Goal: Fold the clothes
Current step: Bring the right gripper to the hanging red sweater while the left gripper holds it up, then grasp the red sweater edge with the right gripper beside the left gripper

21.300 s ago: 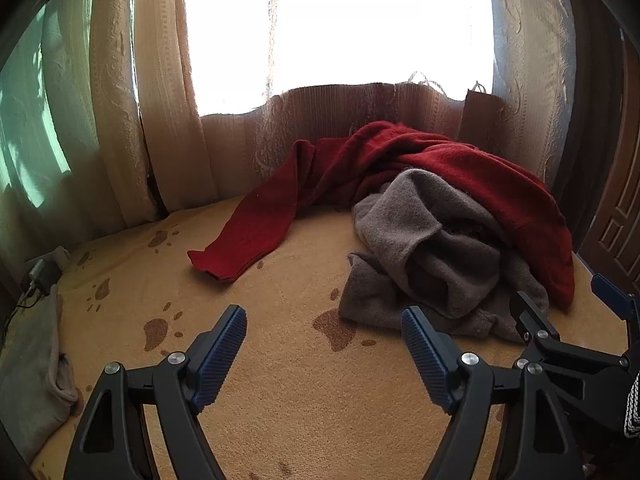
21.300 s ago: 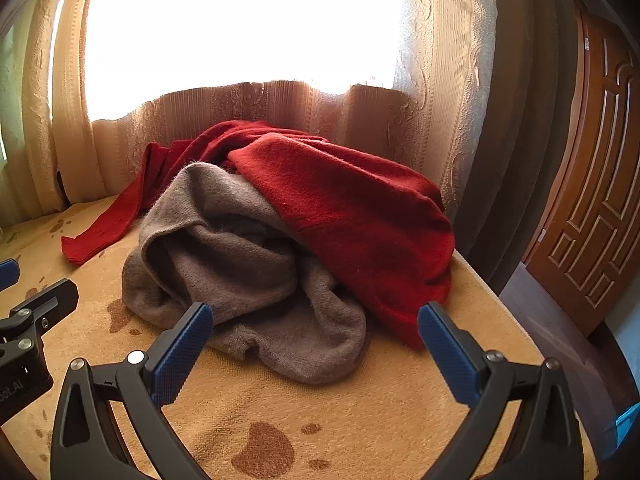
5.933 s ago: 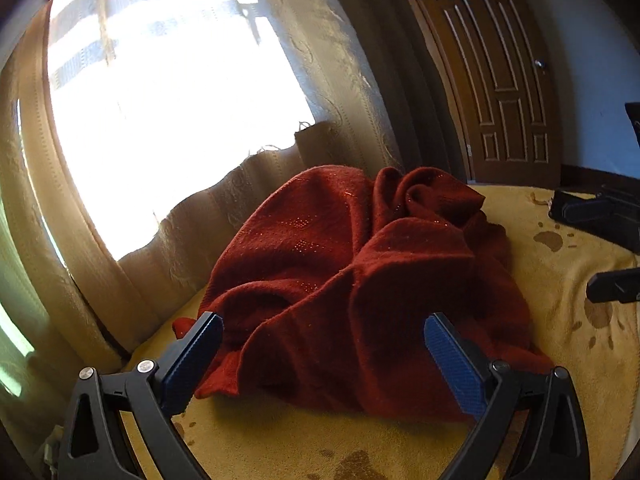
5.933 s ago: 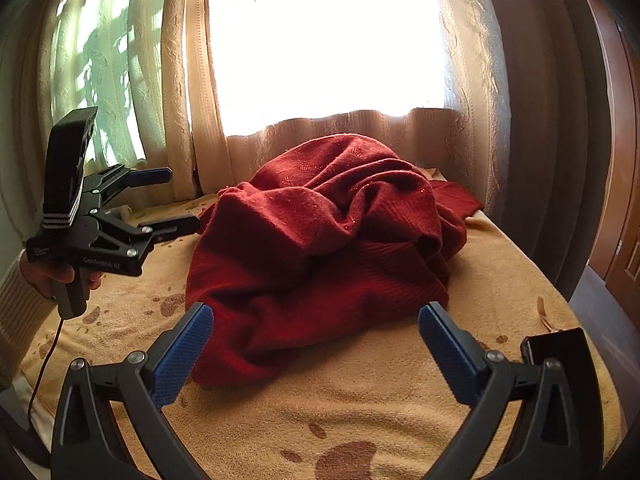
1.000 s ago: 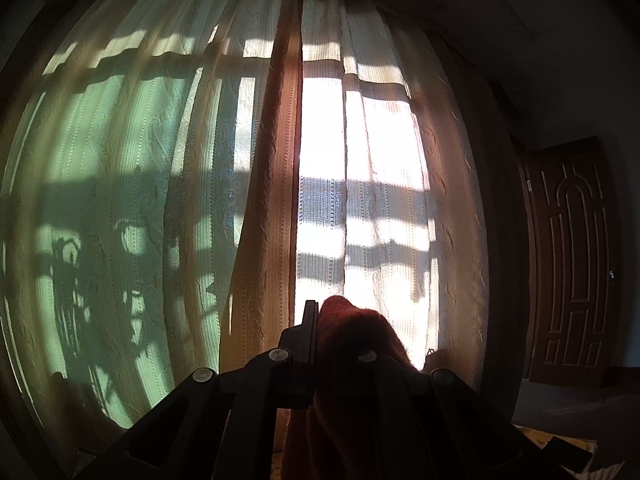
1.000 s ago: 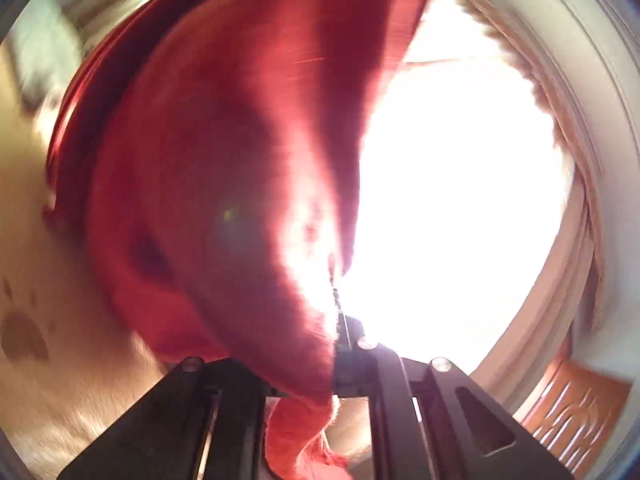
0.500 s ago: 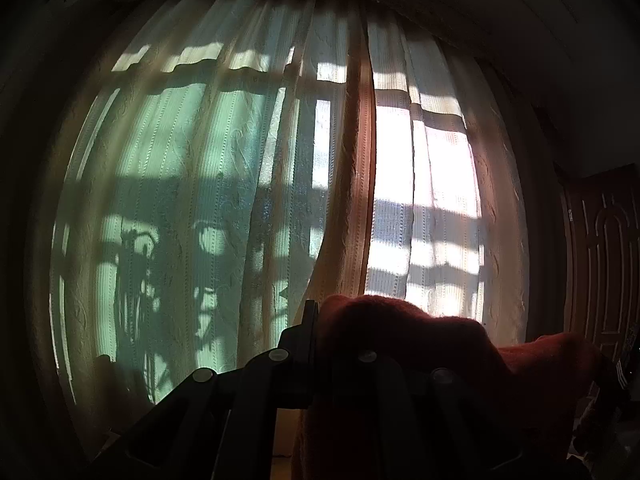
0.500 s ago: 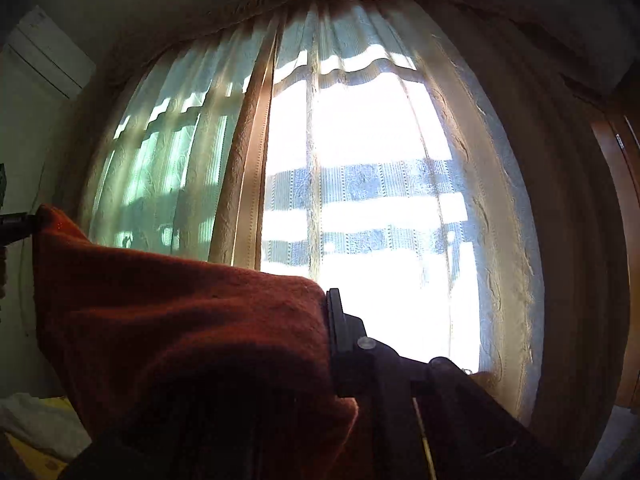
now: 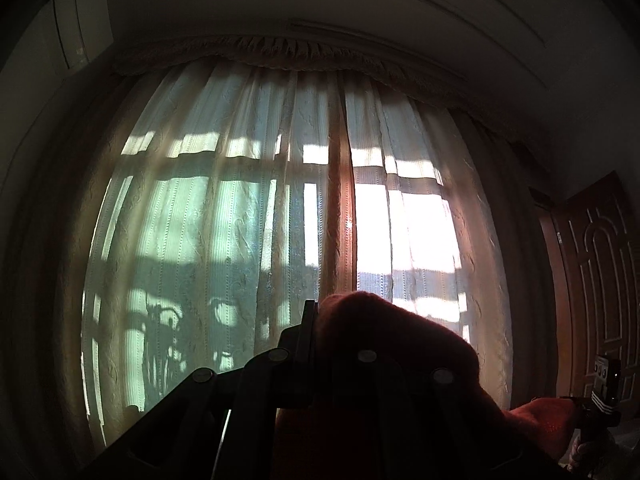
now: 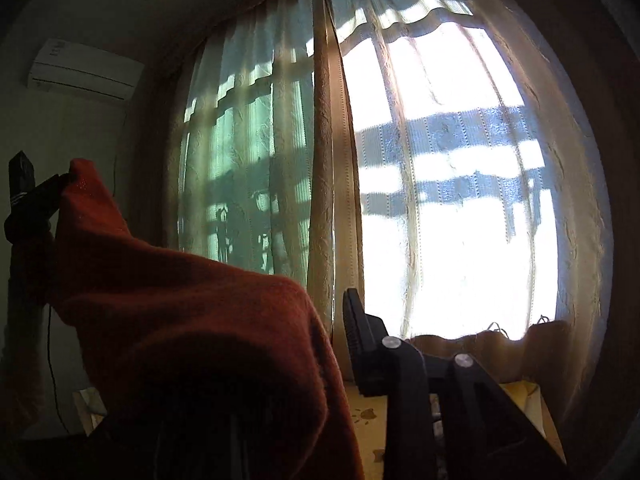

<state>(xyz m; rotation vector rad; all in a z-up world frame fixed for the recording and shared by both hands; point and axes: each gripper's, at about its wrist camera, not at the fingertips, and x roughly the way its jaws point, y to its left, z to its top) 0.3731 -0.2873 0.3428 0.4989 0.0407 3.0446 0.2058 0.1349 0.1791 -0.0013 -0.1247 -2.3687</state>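
The red knitted garment (image 10: 180,320) hangs stretched in the air between both grippers, held high in front of the curtained window. My left gripper (image 9: 316,320) is shut on one end of the red garment (image 9: 392,352), which drapes over its right finger. It also shows in the right wrist view (image 10: 44,196) at the far left, gripping the cloth's corner. My right gripper (image 10: 340,320) is shut on the other end; the cloth covers its left finger. It shows small in the left wrist view (image 9: 600,396) at the lower right. The grey garment is out of view.
Cream curtains (image 9: 280,220) over a bright window fill both views. A wall air conditioner (image 10: 84,70) hangs at the upper left. A brown wooden door (image 9: 600,280) stands at the right. A strip of the tan bed cover (image 10: 368,412) shows low down.
Both grippers have risen and tilted further up with the red garment. The cloth now spans between them, and the right gripper has moved away from the left.
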